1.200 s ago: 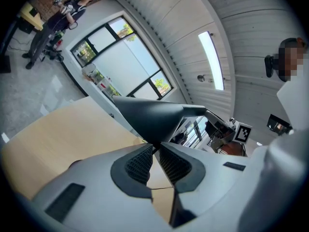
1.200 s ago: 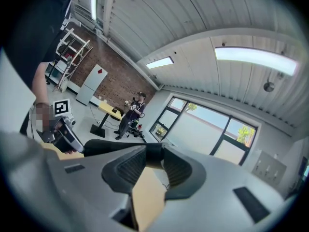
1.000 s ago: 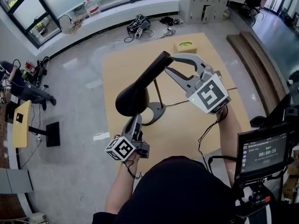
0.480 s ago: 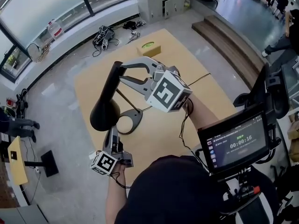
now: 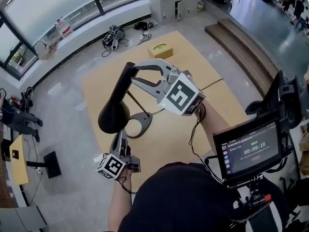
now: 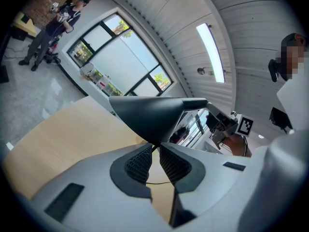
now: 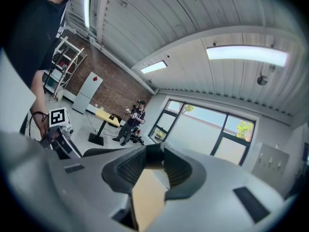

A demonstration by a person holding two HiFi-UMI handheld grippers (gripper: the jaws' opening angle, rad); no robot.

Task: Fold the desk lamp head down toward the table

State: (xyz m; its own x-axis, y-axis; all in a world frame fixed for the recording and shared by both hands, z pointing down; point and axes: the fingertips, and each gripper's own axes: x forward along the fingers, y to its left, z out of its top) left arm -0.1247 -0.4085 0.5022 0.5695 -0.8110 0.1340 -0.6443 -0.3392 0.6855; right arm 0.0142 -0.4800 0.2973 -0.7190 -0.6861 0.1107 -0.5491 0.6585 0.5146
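A black desk lamp stands on the wooden table (image 5: pixel 212 110), its cone head (image 5: pixel 113 116) low at the left and its long neck (image 5: pixel 124 81) rising to the upper right. A thin stem (image 5: pixel 136 102) runs down to the round base (image 5: pixel 141 124). My right gripper (image 5: pixel 134 71) is shut on the top end of the neck (image 7: pixel 153 153). My left gripper (image 5: pixel 120 135) reaches in from below, just under the head (image 6: pixel 149 115). Its pads (image 6: pixel 140 163) are nearly together on a thin dark part of the lamp by the base.
A small yellow box (image 5: pixel 160 50) lies at the table's far edge. A thin black cable (image 5: pixel 212 85) trails across the table to the right. A screen on a stand (image 5: pixel 248 151) is at my right. Cables (image 5: pixel 113 35) lie on the floor beyond the table.
Only the head camera's view has swung. Both grippers and the lamp keep the same places relative to each other.
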